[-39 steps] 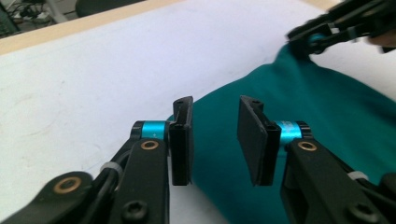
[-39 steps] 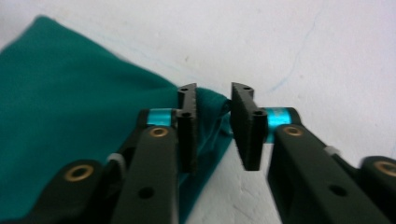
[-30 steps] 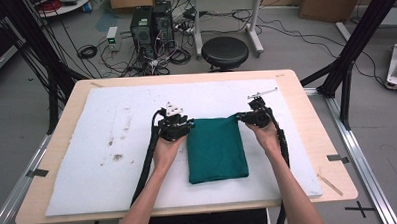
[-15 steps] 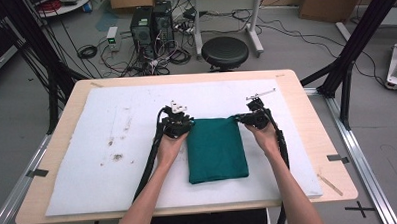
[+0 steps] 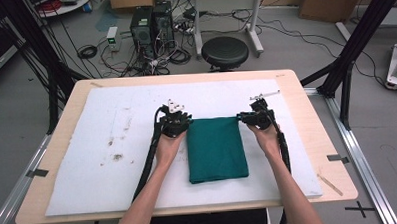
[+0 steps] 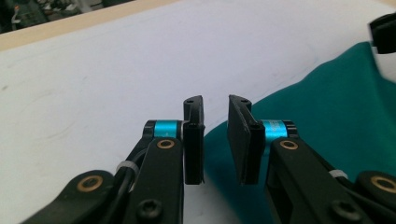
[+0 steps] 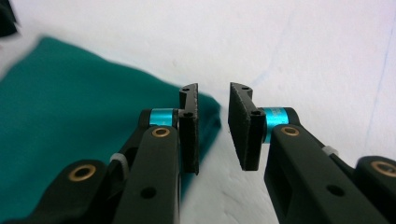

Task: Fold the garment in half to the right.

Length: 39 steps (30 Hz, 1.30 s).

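Right jaws reopened beside folded green cloth point(image 5: 217, 147).

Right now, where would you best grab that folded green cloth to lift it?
Probably at the two far corners of the green cloth, one tool each. It lies flat and folded; the left tool and right tool sit just outside those corners, jaws slightly apart, so each could slide in sideways.

Left hand-held gripper point(image 5: 176, 124) and right hand-held gripper point(image 5: 255, 118) slightly parted, empty
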Each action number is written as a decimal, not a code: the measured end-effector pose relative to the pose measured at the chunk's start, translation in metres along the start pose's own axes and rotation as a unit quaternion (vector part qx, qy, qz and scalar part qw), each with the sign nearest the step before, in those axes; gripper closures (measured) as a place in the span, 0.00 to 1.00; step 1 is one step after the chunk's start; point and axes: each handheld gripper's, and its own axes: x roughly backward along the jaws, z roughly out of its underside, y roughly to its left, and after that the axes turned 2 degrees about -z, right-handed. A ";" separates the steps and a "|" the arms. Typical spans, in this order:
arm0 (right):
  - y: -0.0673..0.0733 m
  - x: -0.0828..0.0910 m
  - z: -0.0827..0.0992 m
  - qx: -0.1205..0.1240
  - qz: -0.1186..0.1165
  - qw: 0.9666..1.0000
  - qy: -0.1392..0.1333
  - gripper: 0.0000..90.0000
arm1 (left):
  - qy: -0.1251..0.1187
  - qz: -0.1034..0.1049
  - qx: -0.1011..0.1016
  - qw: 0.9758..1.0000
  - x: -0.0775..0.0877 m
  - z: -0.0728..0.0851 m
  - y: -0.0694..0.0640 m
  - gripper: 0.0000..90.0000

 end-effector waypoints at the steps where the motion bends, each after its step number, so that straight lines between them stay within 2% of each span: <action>1: 0.002 -0.002 -0.001 0.005 0.003 1.000 0.000 0.82 | 0.008 -0.003 0.000 1.000 -0.003 0.002 -0.001 0.84; 4: 0.002 -0.015 -0.002 0.012 0.024 0.999 0.021 0.81 | 0.037 -0.022 -0.014 0.999 -0.011 0.007 -0.001 0.84; 7: -0.003 -0.027 0.001 -0.002 0.022 0.999 0.033 0.80 | 0.037 -0.044 -0.032 0.998 -0.012 0.007 -0.002 0.82; 9: -0.006 -0.029 0.002 -0.015 0.017 0.999 0.031 0.75 | 0.038 -0.053 -0.033 0.997 -0.011 0.006 -0.002 0.81; 10: -0.007 -0.027 0.001 -0.021 0.027 0.999 0.030 0.70 | 0.038 -0.057 -0.029 0.997 -0.009 0.005 -0.002 0.81; 11: -0.008 -0.024 0.001 -0.025 0.039 0.999 0.027 0.69 | 0.038 -0.057 -0.026 0.997 -0.006 0.004 -0.001 0.80; 13: -0.008 -0.013 0.001 -0.027 0.067 0.997 0.020 0.66 | 0.019 -0.034 -0.021 0.999 0.004 0.002 -0.001 0.79; 14: -0.009 -0.006 0.001 -0.029 0.071 0.997 0.014 0.64 | 0.013 -0.024 -0.023 0.999 0.010 0.001 -0.003 0.79; 15: -0.008 0.001 0.002 -0.032 0.065 0.997 0.003 0.64 | 0.002 -0.010 -0.020 1.000 0.015 0.000 -0.004 0.78; 17: -0.003 0.016 0.004 -0.024 0.043 0.999 -0.012 0.66 | -0.004 0.013 -0.032 0.999 0.026 0.002 -0.009 0.78; 20: 0.015 0.029 0.011 0.013 0.012 1.000 -0.015 0.70 | -0.006 0.036 -0.046 0.998 0.038 0.009 -0.018 0.78; 22: 0.029 0.031 0.020 0.038 -0.012 0.999 -0.015 0.70 | -0.007 0.052 -0.048 0.997 0.042 0.016 -0.023 0.78; 25: 0.047 0.025 0.035 0.060 -0.040 0.997 0.001 0.73 | 0.019 0.081 -0.059 0.995 0.040 0.023 -0.030 0.78; 27: 0.053 0.018 0.044 0.069 -0.052 0.996 0.016 0.75 | 0.027 0.080 -0.067 0.994 0.037 0.028 -0.033 0.78; 30: 0.053 0.012 0.057 0.085 -0.024 0.995 0.038 0.77 | 0.044 0.060 -0.081 0.994 0.033 0.036 -0.033 0.78; 31: 0.051 0.012 0.060 0.078 -0.027 0.996 0.037 0.77 | 0.052 0.054 -0.085 0.994 0.032 0.038 -0.032 0.78; 33: 0.047 0.016 0.063 0.072 -0.027 0.997 0.029 0.77 | 0.055 0.055 -0.081 0.994 0.032 0.039 -0.030 0.78; 35: 0.049 0.023 0.064 0.071 -0.026 0.997 0.021 0.73 | 0.046 0.048 -0.085 0.994 0.040 0.037 -0.031 0.78; 37: 0.052 0.032 0.065 0.073 -0.031 0.997 0.009 0.70 | 0.023 0.067 -0.082 0.994 0.051 0.036 -0.034 0.77; 39: 0.057 0.042 0.068 0.076 -0.046 0.996 -0.001 0.70 | 0.003 0.103 -0.075 0.992 0.064 0.037 -0.038 0.77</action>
